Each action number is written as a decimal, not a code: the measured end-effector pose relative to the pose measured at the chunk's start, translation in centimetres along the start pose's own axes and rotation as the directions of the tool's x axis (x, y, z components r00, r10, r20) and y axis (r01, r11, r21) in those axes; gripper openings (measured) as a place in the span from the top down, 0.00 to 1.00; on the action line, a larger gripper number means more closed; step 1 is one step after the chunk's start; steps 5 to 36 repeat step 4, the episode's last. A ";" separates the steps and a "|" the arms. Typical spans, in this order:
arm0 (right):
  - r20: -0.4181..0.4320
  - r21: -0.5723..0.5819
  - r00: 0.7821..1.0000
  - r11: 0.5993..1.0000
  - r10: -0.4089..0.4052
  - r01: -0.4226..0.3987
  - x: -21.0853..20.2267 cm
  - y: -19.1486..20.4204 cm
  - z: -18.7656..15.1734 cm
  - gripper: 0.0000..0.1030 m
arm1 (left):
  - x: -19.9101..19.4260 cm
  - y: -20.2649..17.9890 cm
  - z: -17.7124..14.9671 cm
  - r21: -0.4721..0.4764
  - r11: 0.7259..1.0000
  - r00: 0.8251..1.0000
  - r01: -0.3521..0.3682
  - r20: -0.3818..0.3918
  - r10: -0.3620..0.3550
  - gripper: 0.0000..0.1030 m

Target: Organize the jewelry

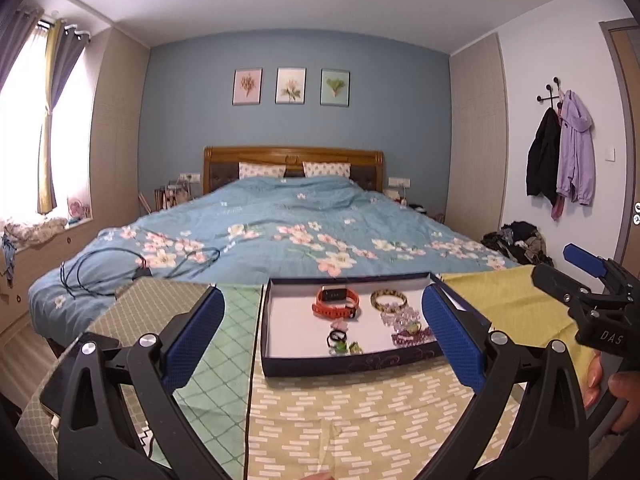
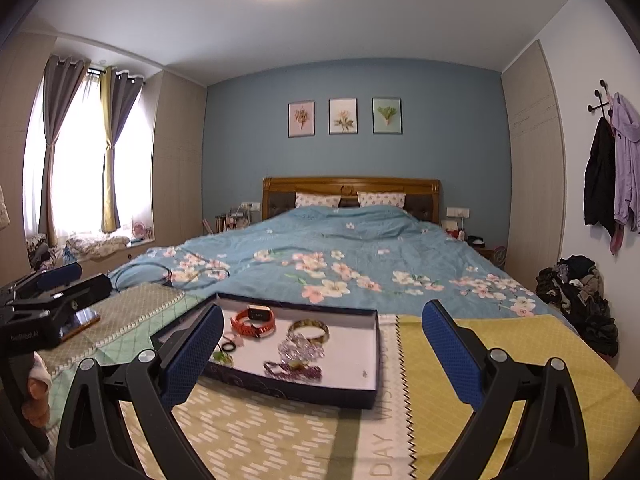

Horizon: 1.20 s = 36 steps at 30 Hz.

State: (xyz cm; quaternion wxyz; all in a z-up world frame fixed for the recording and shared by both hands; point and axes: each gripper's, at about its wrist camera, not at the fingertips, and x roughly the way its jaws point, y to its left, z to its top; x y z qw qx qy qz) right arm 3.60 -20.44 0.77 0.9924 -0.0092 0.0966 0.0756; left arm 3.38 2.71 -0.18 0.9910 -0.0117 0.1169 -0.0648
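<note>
Now: box (image 1: 352,364) sits on patchwork cloth (image 1: 352,420) at foot of bed (image 1: 280,216), holding orange watch (image 1: 337,301), gold bangle (image 1: 389,300), clear bead bracelet (image 1: 400,317), black ring (image 1: 337,336). L gripper (image 1: 324,338) wide open, nothing held, box straight ahead betw. its fingers. R gripper (image 2: 320,354) also wide open, empty; box ahead, toward its left finger. Neither touches box.

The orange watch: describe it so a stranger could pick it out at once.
At the foot of the bed, a shallow dark-walled box holds jewelry. The orange watch lies at its far side, left of the gold bangle. It alone has an orange strap and a rectangular face.
</note>
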 end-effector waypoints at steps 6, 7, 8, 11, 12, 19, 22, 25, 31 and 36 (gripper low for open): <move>-0.157 0.002 0.986 0.999 -0.047 0.048 1.9 -3.6 -0.7 0.07 | 1.1 0.9 -0.3 0.011 1.000 0.998 -0.024 -0.056 0.025 0.06; -0.157 0.002 0.986 0.999 -0.047 0.048 1.9 -3.6 -0.7 0.07 | 1.1 0.9 -0.3 0.011 1.000 0.998 -0.024 -0.056 0.025 0.06; -0.157 0.002 0.986 0.999 -0.047 0.048 1.9 -3.6 -0.7 0.07 | 1.1 0.9 -0.3 0.011 1.000 0.998 -0.024 -0.056 0.025 0.06; -0.157 0.002 0.986 0.999 -0.047 0.048 1.9 -3.6 -0.7 0.07 | 1.1 0.9 -0.3 0.011 1.000 0.998 -0.024 -0.056 0.025 0.06; -0.157 0.002 0.986 0.999 -0.047 0.048 1.9 -3.6 -0.7 0.07 | 1.1 0.9 -0.3 0.011 1.000 0.998 -0.024 -0.056 0.025 0.06; -0.157 0.002 0.986 0.999 -0.047 0.048 1.9 -3.6 -0.7 0.07 | 1.1 0.9 -0.3 0.011 1.000 0.998 -0.024 -0.056 0.025 0.06; -0.157 0.002 0.986 0.999 -0.047 0.048 1.9 -3.6 -0.7 0.07 | 1.1 0.9 -0.3 0.011 1.000 0.998 -0.024 -0.056 0.025 0.06; -0.157 0.002 0.986 0.999 -0.047 0.048 1.9 -3.6 -0.7 0.07 | 1.1 0.9 -0.3 0.011 1.000 0.998 -0.024 -0.056 0.025 0.06; -0.157 0.002 0.986 0.999 -0.047 0.048 1.9 -3.6 -0.7 0.07 | 1.1 0.9 -0.3 0.011 1.000 0.998 -0.024 -0.056 0.025 0.06; -0.157 0.002 0.986 0.999 -0.047 0.048 1.9 -3.6 -0.7 0.07 | 1.1 0.9 -0.3 0.011 1.000 0.998 -0.024 -0.056 0.025 0.06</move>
